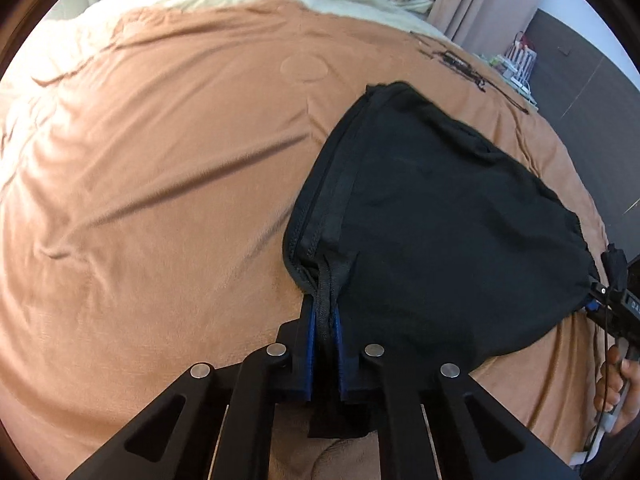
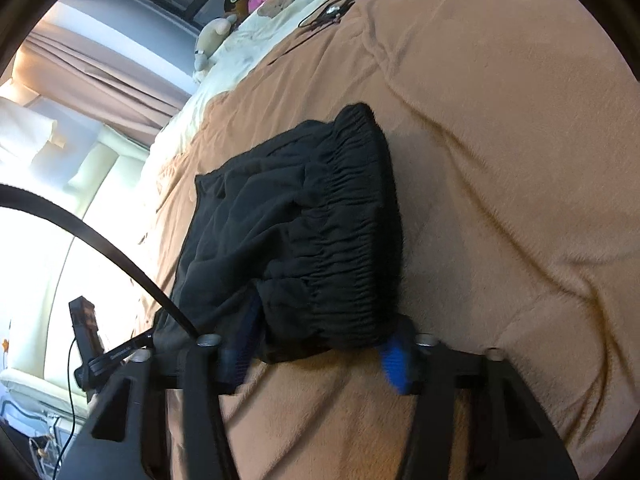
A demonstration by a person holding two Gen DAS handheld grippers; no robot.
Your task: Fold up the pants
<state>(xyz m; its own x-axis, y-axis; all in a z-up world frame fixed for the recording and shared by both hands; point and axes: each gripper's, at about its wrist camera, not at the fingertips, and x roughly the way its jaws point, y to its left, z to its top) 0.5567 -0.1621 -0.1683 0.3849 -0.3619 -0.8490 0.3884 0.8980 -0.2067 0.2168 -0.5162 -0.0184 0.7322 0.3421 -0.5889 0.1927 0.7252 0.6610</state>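
The black pants (image 1: 432, 216) lie folded into a compact stack on the tan blanket (image 1: 160, 184). My left gripper (image 1: 325, 316) is shut on the hem edges at the near corner of the stack. In the right wrist view the pants (image 2: 304, 224) show their gathered elastic waistband (image 2: 356, 216) on the right side. My right gripper (image 2: 320, 340) has its blue pads (image 2: 394, 360) wide apart, astride the near end of the waistband, not clamping it. The right gripper also shows at the right edge of the left wrist view (image 1: 612, 300), touching the stack's corner.
A black cable (image 2: 328, 12) lies on the blanket at the far end. Cream bedding with soft toys (image 2: 216, 36) lies beyond it. Curtains (image 2: 92, 76) and a bright window are to the left. The bed's edge and dark floor (image 1: 580, 72) are at the right of the left wrist view.
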